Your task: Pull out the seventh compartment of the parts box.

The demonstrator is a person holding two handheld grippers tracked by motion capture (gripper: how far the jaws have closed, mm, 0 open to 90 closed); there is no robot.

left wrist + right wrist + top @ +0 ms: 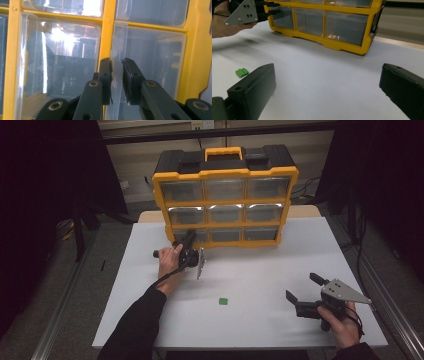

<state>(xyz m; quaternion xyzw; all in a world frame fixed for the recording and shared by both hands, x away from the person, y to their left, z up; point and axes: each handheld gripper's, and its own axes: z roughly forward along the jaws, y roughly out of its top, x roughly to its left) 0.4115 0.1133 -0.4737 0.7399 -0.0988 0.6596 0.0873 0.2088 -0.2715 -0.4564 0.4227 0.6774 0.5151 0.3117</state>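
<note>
In the high view, the left gripper (189, 240) reaches the bottom-left drawer (186, 236) of the yellow organizer (226, 195), which stands at the far middle of the white table (260, 270). The left hand (170, 261) holds it rolled on its side, forearm angled in from the near left. The right gripper (304, 295) rests low at the near right, its jaws spread wide and holding nothing, well apart from the small green connector (223, 301) lying near the table's middle.

In the left gripper view, the jaws stand narrow around the clear front lip of the drawer (117, 72), with a slim gap left on each side, so the grip looks not quite closed. To do this well, I judge the jaws should close squarely on that lip, then pull straight toward the near side, level, so the drawer slides without jamming.

In the right gripper view, the wide jaws frame bare table; the green connector (242, 72) lies to the left, and the left gripper (270, 8) sits at the organizer's (362, 47) end drawer.
</note>
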